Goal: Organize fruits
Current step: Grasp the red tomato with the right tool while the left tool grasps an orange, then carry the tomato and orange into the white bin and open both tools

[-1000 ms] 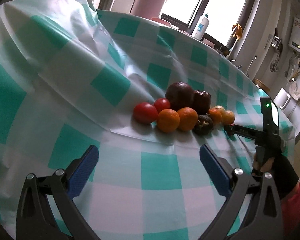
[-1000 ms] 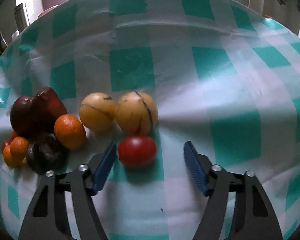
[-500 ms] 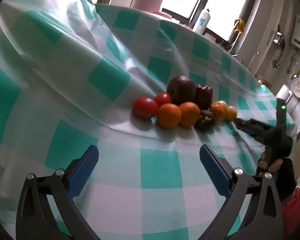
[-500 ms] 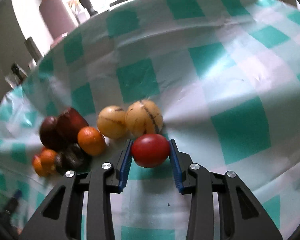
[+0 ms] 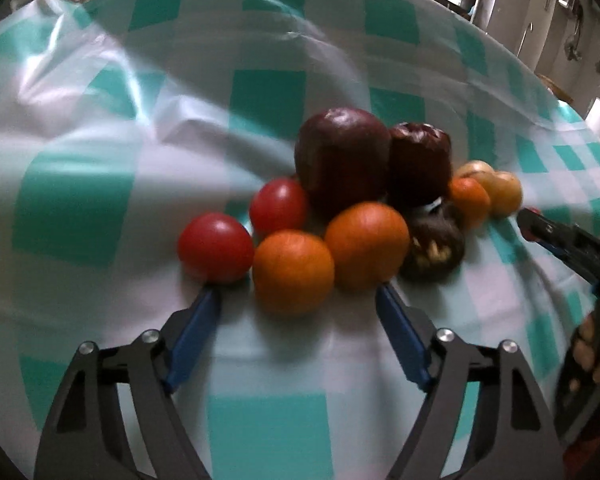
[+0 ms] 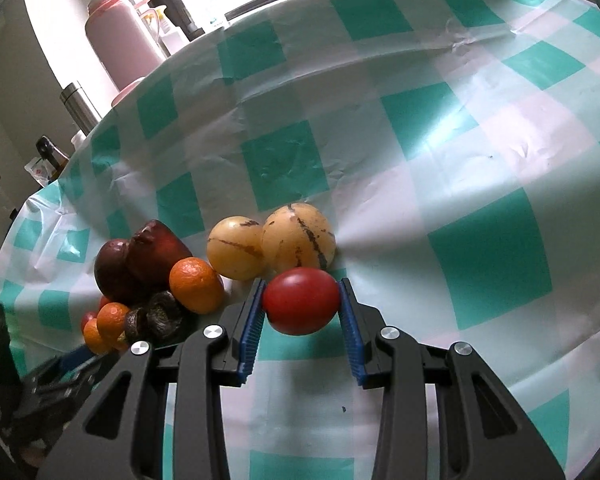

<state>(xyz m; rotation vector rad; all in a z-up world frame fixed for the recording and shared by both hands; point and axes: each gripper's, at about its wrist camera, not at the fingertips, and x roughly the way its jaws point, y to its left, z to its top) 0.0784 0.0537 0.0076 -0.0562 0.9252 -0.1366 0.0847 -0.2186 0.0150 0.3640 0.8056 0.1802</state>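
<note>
A cluster of fruit lies on the checked tablecloth [image 6: 460, 152]. My right gripper [image 6: 302, 294] is shut on a red tomato [image 6: 301, 300], right in front of two yellow striped fruits [image 6: 298, 240]. In the left wrist view my left gripper [image 5: 298, 290] stands at the front of the pile. Its jaws are closing, and the near orange [image 5: 294, 272] sits partly between the tips without touching the pads. A red tomato [image 5: 216, 248] lies by the left fingertip and a second orange [image 5: 366, 246] by the right one. Behind are another tomato [image 5: 278, 206] and two dark red fruits [image 5: 342, 160].
A dark wrinkled fruit [image 5: 434, 248], a small orange [image 5: 468, 200] and the right gripper [image 5: 540, 228] with a person's hand [image 5: 592, 352] fill the right side. A pink thermos [image 6: 120, 36] and a steel flask [image 6: 78, 104] stand beyond the table edge.
My left gripper has come in close to the fruit pile and its jaws have narrowed. My right gripper has shut on the red tomato and turned a little to the right.
</note>
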